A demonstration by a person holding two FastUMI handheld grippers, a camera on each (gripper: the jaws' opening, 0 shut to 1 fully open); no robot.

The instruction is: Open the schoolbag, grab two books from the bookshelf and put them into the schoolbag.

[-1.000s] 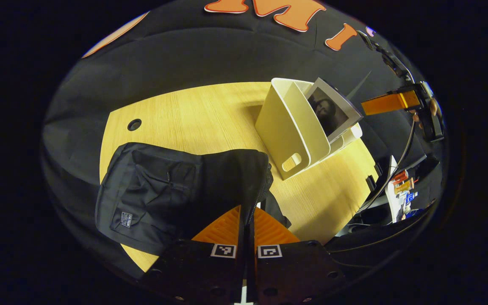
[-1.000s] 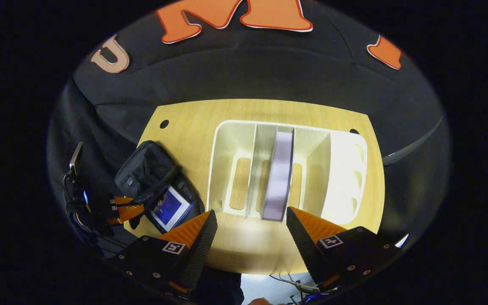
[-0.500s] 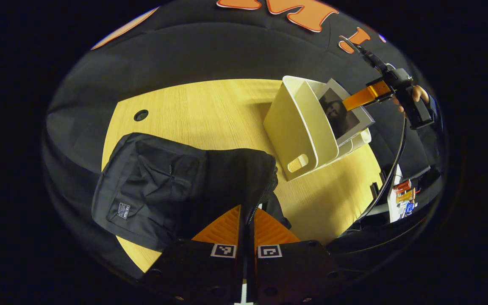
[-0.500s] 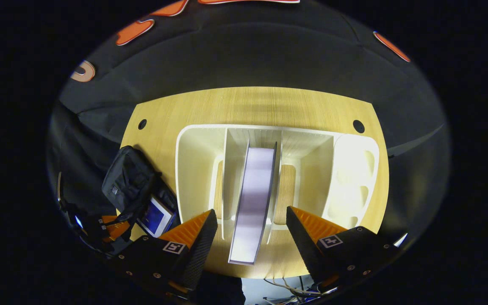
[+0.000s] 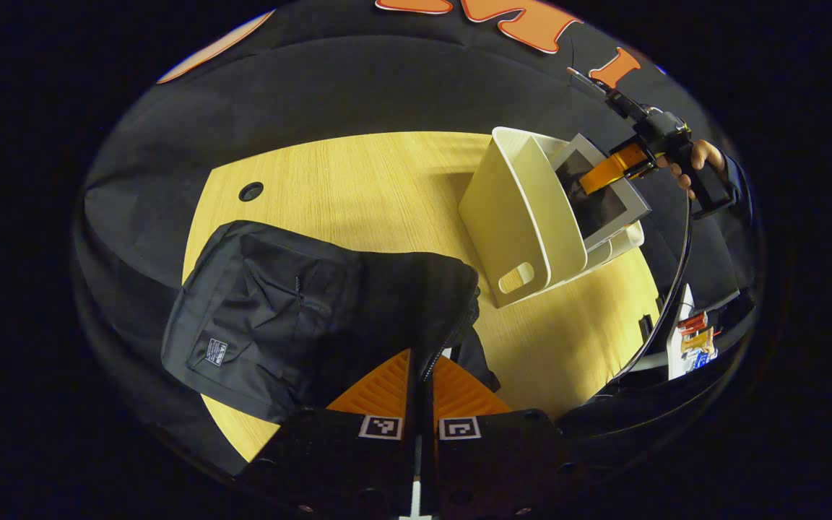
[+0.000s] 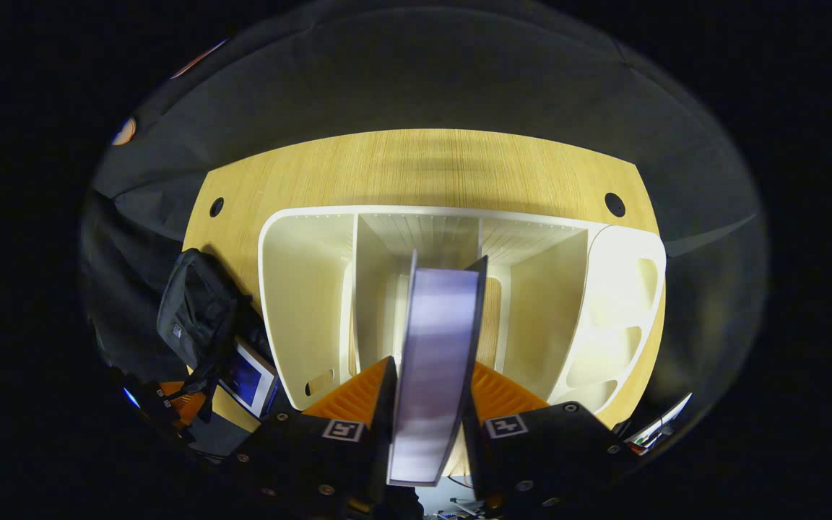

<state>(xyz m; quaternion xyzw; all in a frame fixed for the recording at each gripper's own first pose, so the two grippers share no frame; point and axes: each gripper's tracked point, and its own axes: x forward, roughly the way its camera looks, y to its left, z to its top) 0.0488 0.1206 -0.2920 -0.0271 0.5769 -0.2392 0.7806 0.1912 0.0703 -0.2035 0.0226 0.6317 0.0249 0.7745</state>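
While the left gripper [image 5: 419, 375] pinches the bag's [image 5: 293, 303] zip edge between near-closed fingers, the right gripper [image 6: 427, 383] clamps a book [image 6: 434, 361] standing in the shelf [image 6: 300, 289].

The bag is black woven cloth, lying on the pale wood-grain table [image 5: 358, 180] with a small sewn patch [image 5: 217, 352] whose writing is too small to read; the shelf is cream plastic with upright dividers and slotted ends, the book in its middle bay, page edges toward the camera; the right gripper view shows a second book [image 6: 248, 377] with a blue cover in the bag's mouth; the left gripper view shows the held book's dark picture cover and a hand [image 5: 701, 162] on the right gripper.
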